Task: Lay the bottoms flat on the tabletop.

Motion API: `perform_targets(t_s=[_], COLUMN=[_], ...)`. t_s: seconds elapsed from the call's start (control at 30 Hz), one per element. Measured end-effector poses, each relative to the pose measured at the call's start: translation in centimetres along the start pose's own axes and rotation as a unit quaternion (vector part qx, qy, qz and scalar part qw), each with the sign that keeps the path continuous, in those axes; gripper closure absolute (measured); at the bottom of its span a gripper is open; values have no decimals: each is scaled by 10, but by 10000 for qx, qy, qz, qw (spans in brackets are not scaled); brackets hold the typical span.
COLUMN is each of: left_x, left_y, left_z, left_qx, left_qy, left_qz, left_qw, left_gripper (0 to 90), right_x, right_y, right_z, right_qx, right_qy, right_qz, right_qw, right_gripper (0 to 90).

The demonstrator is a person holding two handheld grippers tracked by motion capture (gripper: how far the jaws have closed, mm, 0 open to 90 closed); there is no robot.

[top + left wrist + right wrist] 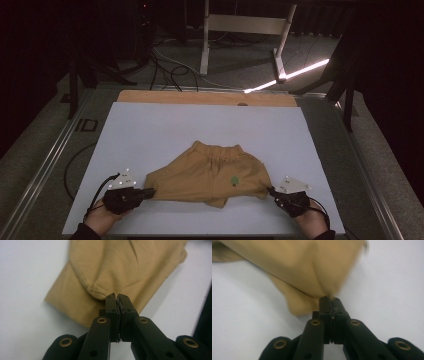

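Note:
A pair of tan shorts (212,172) with a small green patch lies on the white board (150,130), waistband toward the far side. My left gripper (150,192) is shut on the fabric at the shorts' left corner; in the left gripper view the shorts (120,267) bunch where cloth is pinched at the left gripper (117,297). My right gripper (271,190) is shut on the right corner. The right gripper view shows the shorts (299,265) pulled up into a fold at the right gripper (329,299). Both corners look lifted slightly off the board.
The white board lies on a wooden tabletop (200,97) with metal rails at both sides. Beyond it are a white table frame (245,35), floor cables (170,70) and a bright light strip (290,76). Each gripper trails a black cable (75,165).

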State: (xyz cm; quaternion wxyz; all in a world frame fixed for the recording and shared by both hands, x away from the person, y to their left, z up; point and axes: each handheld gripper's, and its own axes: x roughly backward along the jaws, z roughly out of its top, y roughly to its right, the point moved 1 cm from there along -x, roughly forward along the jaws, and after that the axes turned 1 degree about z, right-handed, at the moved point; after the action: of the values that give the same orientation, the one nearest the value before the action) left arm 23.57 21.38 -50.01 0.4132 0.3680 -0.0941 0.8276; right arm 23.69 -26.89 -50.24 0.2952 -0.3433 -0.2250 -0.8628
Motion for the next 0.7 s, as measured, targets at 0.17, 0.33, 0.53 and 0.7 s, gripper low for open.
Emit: perform_targets(t_s=[0.17, 0.33, 0.53, 0.7], left_x=[7, 11, 11, 8], left_y=[-3, -4, -8, -14], left_z=[-2, 9, 30, 50], left_qx=[42, 119, -84, -102], left_qy=[183, 369, 346, 391], left_qz=[-44, -233, -314, -345], left_qw=[9998, 9990, 9989, 9986], left_gripper=[729, 309, 49, 12], right_x=[10, 14, 11, 5], right_y=[14, 15, 20, 24], right_z=[-5, 7, 23, 35], right_qx=[-423, -555, -843, -856], right_qy=[360, 634, 1010, 1196], right_qz=[-88, 115, 334, 493], right_qw=[9984, 9964, 9907, 9879], right_gripper=[893, 601, 307, 138])
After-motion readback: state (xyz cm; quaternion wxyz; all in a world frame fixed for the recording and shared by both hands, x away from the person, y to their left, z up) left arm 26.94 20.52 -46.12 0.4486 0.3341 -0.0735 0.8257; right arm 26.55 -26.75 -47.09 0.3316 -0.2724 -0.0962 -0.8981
